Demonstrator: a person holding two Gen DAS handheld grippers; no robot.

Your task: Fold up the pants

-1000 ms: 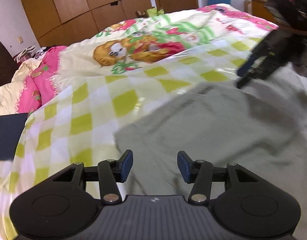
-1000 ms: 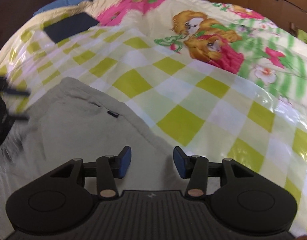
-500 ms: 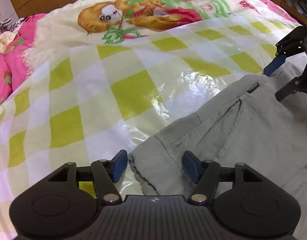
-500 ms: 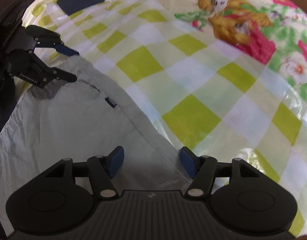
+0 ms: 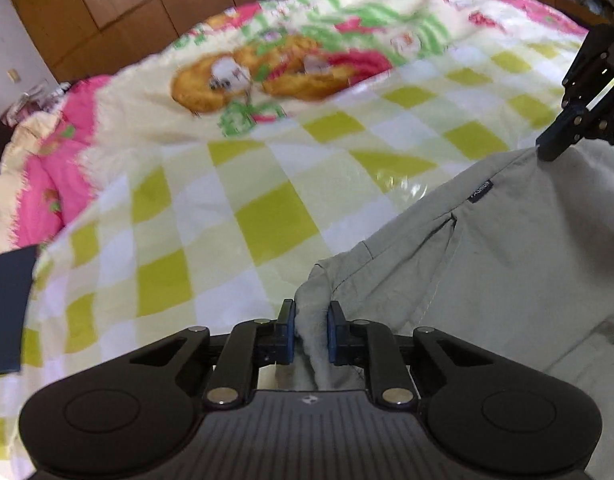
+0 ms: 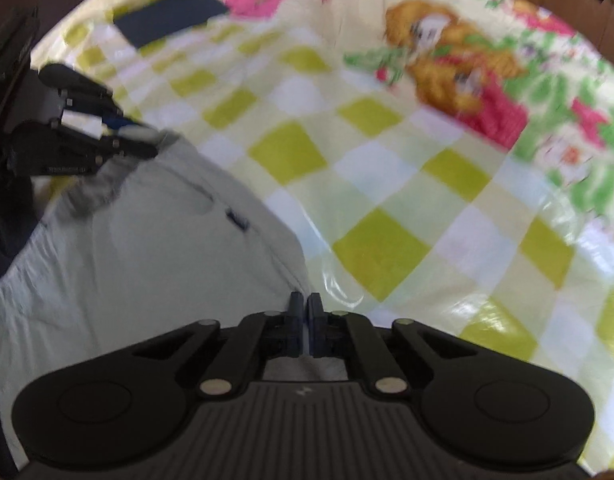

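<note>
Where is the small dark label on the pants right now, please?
In the left wrist view the label sits right of centre on the pants' edge, just above the pocket slit, below the right gripper.

Daylight fills my view, bright and soft. Glare shines off the glossy checked sheet [image 5: 399,182] toward two o'clock, and again at four o'clock in my right view. The cartoon blanket [image 6: 459,68] smears with motion blur. Fisheye bends the edges; corners go dark.

Left gripper [image 5: 310,330] jaws just closed, pinching pale grey pants [image 5: 507,264] corner.
</note>
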